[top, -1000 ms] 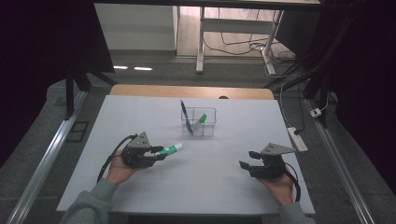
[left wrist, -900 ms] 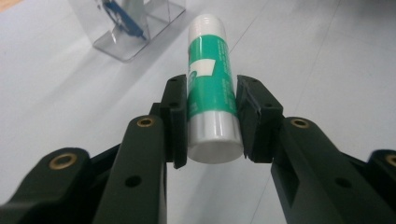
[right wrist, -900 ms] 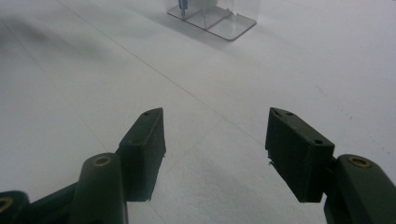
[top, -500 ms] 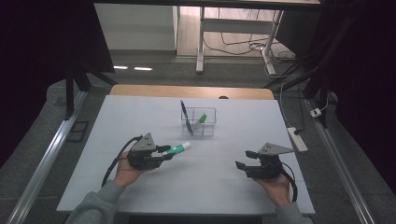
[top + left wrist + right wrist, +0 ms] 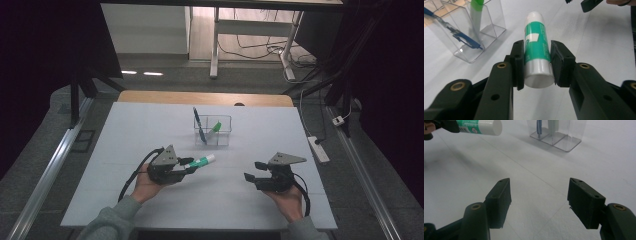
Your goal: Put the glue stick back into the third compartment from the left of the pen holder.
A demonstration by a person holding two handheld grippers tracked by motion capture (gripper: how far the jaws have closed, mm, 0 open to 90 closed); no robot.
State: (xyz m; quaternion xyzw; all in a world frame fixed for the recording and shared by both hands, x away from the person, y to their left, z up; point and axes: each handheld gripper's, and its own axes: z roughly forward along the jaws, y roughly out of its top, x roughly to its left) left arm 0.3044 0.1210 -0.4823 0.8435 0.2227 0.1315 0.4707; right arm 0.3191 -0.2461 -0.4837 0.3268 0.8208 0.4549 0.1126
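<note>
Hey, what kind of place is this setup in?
Probably a lab or workshop recording station: a white table in a dark framed rig, cables across the floor behind, a power strip alongside.

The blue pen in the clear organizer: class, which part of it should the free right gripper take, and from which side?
Probably the upper barrel of the blue pen, from above. It leans tilted in the clear organizer, whose walls shield its lower half, so only the top part stands free. The right gripper is open and empty; turning its jaws across the barrel should suit that slim round shape.
</note>
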